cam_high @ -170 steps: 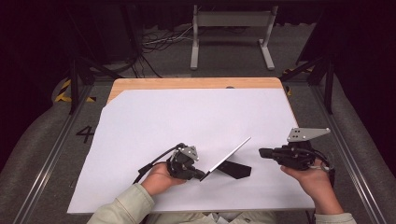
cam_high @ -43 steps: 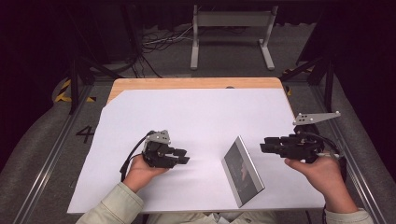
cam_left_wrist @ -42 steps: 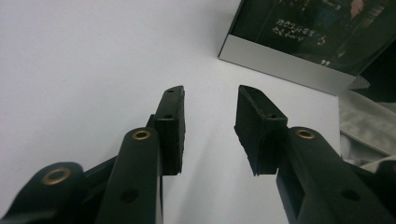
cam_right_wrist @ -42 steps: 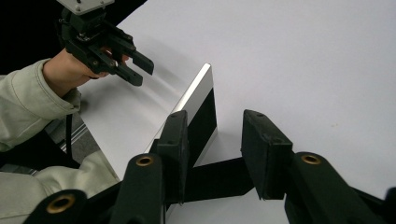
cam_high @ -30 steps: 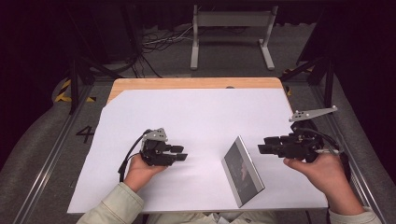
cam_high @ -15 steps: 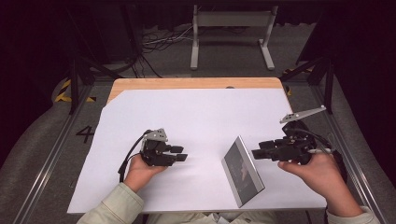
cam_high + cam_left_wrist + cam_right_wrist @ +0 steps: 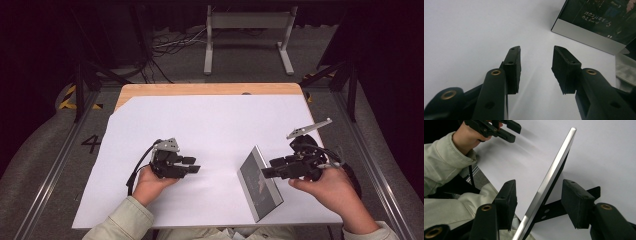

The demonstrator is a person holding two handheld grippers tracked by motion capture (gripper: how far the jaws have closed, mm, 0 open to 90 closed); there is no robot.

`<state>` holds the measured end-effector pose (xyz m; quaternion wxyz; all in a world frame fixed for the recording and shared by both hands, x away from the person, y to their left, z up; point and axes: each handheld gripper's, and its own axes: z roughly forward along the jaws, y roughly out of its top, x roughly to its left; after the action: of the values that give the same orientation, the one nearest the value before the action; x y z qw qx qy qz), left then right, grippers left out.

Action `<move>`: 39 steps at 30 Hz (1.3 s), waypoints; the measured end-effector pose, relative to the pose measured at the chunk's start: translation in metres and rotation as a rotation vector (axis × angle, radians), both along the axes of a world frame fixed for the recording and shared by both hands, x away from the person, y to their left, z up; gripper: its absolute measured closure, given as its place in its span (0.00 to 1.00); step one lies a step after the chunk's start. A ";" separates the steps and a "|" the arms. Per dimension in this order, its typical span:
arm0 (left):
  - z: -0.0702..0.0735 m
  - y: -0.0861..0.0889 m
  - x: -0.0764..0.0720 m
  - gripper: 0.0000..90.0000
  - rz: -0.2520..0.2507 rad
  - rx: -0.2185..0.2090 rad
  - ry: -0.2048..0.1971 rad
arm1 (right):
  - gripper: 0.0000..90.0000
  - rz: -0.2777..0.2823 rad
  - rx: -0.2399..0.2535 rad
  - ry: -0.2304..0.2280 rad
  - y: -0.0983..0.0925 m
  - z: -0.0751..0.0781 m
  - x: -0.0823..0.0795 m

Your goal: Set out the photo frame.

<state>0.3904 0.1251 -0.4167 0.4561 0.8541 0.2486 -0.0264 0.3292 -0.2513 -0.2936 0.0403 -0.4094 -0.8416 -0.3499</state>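
Right gripper [image 7: 266, 169] now nearer, opening astride the silver-edged frame [image 7: 260, 183]; left gripper [image 7: 194, 165] apart; writing unreadable.

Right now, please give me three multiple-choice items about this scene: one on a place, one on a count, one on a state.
1. Where does the picture frame stand?
A. on the white sheet, near the right tongs
B. on the floor beyond the table
C. between the left tongs' jaws

2. How many tongs does the person hold?
A. one
B. two
C. three

3. How do the right tongs' jaws stand?
A. pressed shut on the frame
B. apart, with the frame's edge between them
C. shut on nothing

Key: 1 A, because the high view shows the frame propped on the sheet next to the right tongs. 2 B, because each hand holds one, the left tongs being the other. 3 B, because the right gripper view shows gaps between both pads and the frame; the jaws have just been opening.
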 end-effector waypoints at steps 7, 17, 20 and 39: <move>0.000 0.000 0.000 0.66 -0.002 -0.001 0.001 | 0.51 0.012 -0.025 0.017 0.008 -0.010 0.002; 0.000 0.000 0.000 0.65 -0.002 -0.002 0.002 | 0.54 0.013 -0.074 0.014 0.017 -0.017 0.001; -0.001 0.000 0.000 0.65 -0.003 -0.001 0.001 | 0.60 0.014 -0.099 0.014 0.019 -0.018 0.002; -0.001 0.000 0.001 0.65 -0.004 -0.007 0.012 | 0.93 -0.054 -0.184 -0.040 0.019 -0.009 0.001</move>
<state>0.3913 0.1252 -0.4177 0.4573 0.8529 0.2497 -0.0333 0.3304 -0.2319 -0.3027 -0.0239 -0.4267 -0.8594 -0.2805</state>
